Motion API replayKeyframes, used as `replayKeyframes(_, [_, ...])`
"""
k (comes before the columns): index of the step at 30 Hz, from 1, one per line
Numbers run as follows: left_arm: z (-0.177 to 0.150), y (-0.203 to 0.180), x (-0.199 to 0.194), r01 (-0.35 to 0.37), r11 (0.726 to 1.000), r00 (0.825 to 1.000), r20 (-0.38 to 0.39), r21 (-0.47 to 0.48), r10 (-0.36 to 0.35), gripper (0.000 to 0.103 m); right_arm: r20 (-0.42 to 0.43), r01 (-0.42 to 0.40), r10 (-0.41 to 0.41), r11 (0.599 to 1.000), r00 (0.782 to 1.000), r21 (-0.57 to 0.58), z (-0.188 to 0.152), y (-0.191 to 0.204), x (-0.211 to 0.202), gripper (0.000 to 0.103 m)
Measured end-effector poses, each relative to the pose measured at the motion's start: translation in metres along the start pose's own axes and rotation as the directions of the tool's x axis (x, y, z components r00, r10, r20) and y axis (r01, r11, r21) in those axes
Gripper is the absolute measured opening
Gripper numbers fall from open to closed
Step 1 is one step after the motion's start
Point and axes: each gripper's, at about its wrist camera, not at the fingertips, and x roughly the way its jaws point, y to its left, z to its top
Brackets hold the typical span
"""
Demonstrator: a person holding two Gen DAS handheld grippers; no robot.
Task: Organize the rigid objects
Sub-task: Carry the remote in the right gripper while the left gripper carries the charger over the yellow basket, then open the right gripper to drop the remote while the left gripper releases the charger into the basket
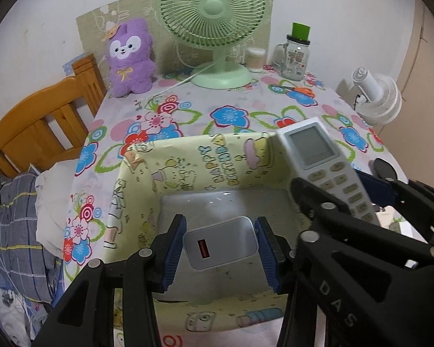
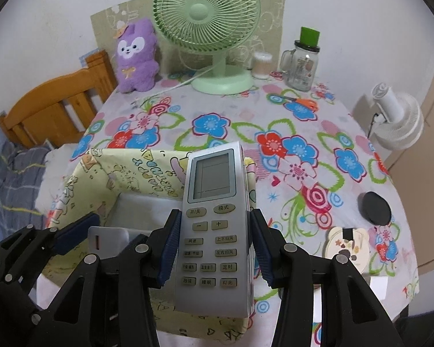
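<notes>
My left gripper [image 1: 220, 244] is shut on a white USB charger block [image 1: 220, 242], held over the inside of a yellow patterned storage box [image 1: 199, 159]. Both blue pads press on the charger's sides. My right gripper [image 2: 214, 245] is shut on a grey-white air-conditioner remote [image 2: 212, 219] with a screen and several buttons, held over the box's right rim [image 2: 147, 162]. In the left wrist view the remote [image 1: 324, 162] and right gripper appear at the right. The charger [image 2: 107, 238] and left gripper show at the lower left of the right wrist view.
On the floral tablecloth [image 2: 246, 121] stand a green desk fan [image 2: 214, 29], a purple plush toy [image 2: 136, 55], a glass jar with green lid [image 2: 302, 63], a cotton swab pot [image 2: 261, 65] and orange scissors [image 2: 303, 102]. A black disc [image 2: 374, 204] and a round coaster [image 2: 347, 245] lie right. Wooden bed frame [image 1: 43, 121] left.
</notes>
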Motion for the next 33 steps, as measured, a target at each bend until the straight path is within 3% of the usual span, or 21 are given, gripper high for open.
replayKeyframes(5, [0.000,0.007,-0.001,-0.001,1.000,1.000,0.014,-0.009,0.001,0.050,-0.005,0.001,-0.001,1.000,1.000,0.008,0.002,0.005,0.001,0.050])
replayKeyframes(12, [-0.003,0.016,0.014,0.016,0.999,0.999,-0.030,-0.038,-0.017,0.050,-0.055,-0.020,0.023,0.999,0.998,0.044,-0.001,0.011,0.017,0.051])
replayKeyframes(18, [-0.006,0.022,0.019,-0.009,0.999,1.000,-0.022,-0.038,0.008,0.051,-0.076,-0.028,0.034,0.997,0.997,0.072,-0.005,0.014,0.026,0.051])
replayKeyframes(20, [-0.006,0.024,0.018,-0.007,0.999,1.000,-0.012,-0.039,0.007,0.055,-0.051,-0.014,0.017,0.998,0.999,0.058,-0.005,0.017,0.024,0.052])
replayKeyframes(21, [-0.007,0.025,0.017,-0.012,0.999,1.000,-0.002,-0.037,0.012,0.064,-0.040,-0.002,0.004,0.999,0.999,0.050,-0.004,0.019,0.022,0.055])
replayKeyframes(23, [-0.007,0.025,0.013,-0.012,0.999,1.000,0.011,-0.040,0.013,0.070,-0.029,0.009,-0.008,0.999,1.000,0.037,-0.003,0.021,0.020,0.059])
replayKeyframes(25, [-0.007,0.025,0.010,-0.003,0.999,1.000,0.014,-0.040,0.004,0.078,-0.016,0.023,-0.022,0.999,1.000,0.028,-0.002,0.022,0.016,0.070])
replayKeyframes(28, [-0.006,0.023,0.002,0.002,0.999,1.000,0.029,-0.045,-0.001,0.085,-0.001,0.016,-0.016,1.000,1.000,0.024,-0.001,0.021,0.009,0.073])
replayKeyframes(33, [-0.005,0.017,-0.011,-0.004,0.999,0.999,0.053,-0.040,0.006,0.088,0.020,0.024,-0.024,0.999,1.000,0.021,0.000,0.017,-0.006,0.079])
